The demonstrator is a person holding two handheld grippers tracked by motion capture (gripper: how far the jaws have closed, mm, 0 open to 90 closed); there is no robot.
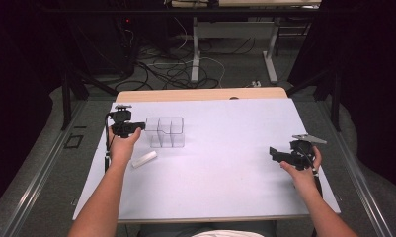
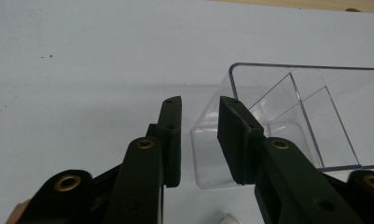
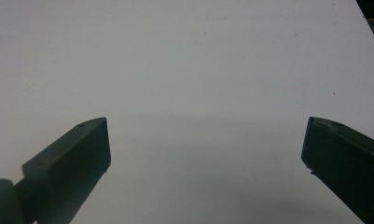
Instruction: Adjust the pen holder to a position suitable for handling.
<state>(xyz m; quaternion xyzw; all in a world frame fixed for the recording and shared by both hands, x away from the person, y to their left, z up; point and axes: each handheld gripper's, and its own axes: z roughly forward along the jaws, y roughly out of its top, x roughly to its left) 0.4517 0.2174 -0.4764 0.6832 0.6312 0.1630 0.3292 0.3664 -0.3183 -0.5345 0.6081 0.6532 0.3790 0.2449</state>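
Note:
A clear plastic box (image 1: 166, 132) with several compartments stands on the left part of the white table (image 1: 225, 163). My left gripper (image 1: 142, 126) is held at the box's left end. In the left gripper view the jaws of the left gripper (image 2: 199, 105) stand a little apart, and the box's near corner (image 2: 208, 149) shows in the gap without being pinched. A small white stick (image 1: 144, 159) lies on the table in front of the box, and its tip (image 2: 229, 218) peeks in at the bottom edge. My right gripper (image 1: 272, 151) hovers at the right side, wide open (image 3: 207, 123) over bare table.
The table's wooden far edge (image 1: 200, 94) borders a floor with cables and table legs. A metal rail (image 1: 32, 182) runs along the left side of the table.

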